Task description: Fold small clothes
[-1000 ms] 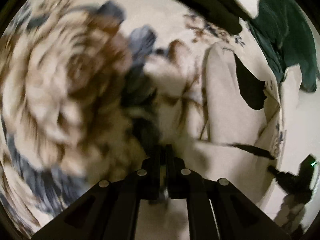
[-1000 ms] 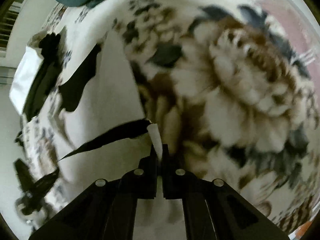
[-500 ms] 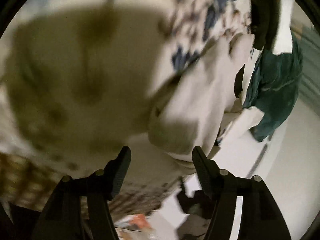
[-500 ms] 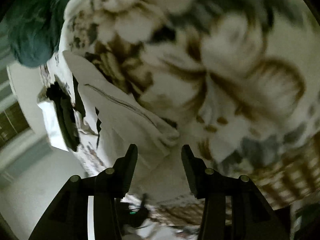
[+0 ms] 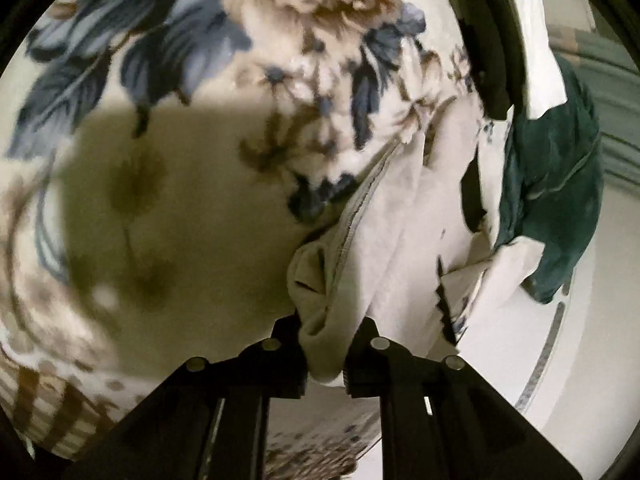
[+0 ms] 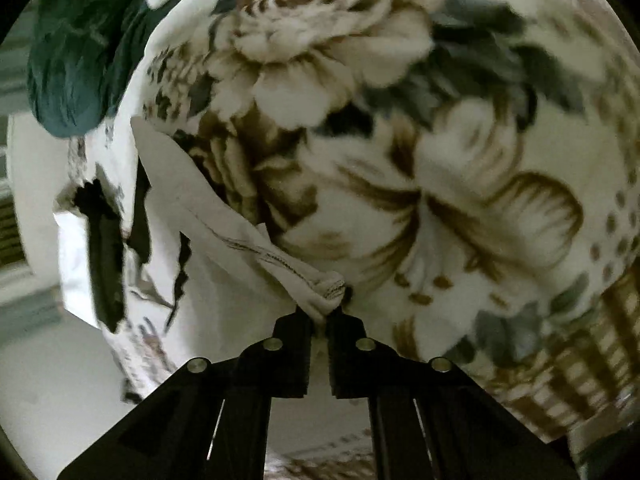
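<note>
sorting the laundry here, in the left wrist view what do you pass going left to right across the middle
flowered blanket → white garment pinched in the left hand-held gripper → dark green cloth

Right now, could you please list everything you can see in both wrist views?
white garment: one, off-white with a stitched hem, on the blanket, pinched at two spots by the grippers.
floral blanket: one, cream with brown and blue-grey flowers, spread under everything.
green garment: one, dark teal, crumpled at the blanket's far edge.
black-and-white cloth: one, beside the white garment; type unclear.
left gripper: one, black, jaws closing on a bunched fold of the white garment.
right gripper: one, black, shut on a hem corner.
</note>
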A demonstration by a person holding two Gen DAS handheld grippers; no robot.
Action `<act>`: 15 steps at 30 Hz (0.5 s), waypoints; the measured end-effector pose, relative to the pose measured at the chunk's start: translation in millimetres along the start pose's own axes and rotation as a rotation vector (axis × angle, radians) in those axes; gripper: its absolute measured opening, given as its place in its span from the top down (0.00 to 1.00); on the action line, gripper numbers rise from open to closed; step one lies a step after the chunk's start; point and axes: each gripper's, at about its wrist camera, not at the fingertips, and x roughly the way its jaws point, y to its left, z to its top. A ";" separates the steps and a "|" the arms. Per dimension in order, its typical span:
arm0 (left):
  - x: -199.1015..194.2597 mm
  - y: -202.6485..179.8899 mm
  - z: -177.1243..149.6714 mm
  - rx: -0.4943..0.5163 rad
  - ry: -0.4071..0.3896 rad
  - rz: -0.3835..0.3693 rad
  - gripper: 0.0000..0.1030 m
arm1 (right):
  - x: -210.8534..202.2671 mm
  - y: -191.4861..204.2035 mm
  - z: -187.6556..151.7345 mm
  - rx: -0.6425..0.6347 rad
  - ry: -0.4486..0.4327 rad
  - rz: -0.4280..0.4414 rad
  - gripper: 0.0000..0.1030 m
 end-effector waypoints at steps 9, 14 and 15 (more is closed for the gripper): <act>-7.0 -20.6 0.5 0.206 0.088 0.193 0.73 | 6.0 43.6 4.7 -0.321 0.129 -0.084 0.63; -29.6 -57.2 19.8 0.395 -0.010 0.366 0.22 | -13.4 68.1 22.4 -0.372 0.083 -0.073 0.18; -30.5 -66.3 26.5 0.415 -0.027 0.378 0.22 | -15.3 78.9 30.4 -0.388 0.063 -0.079 0.15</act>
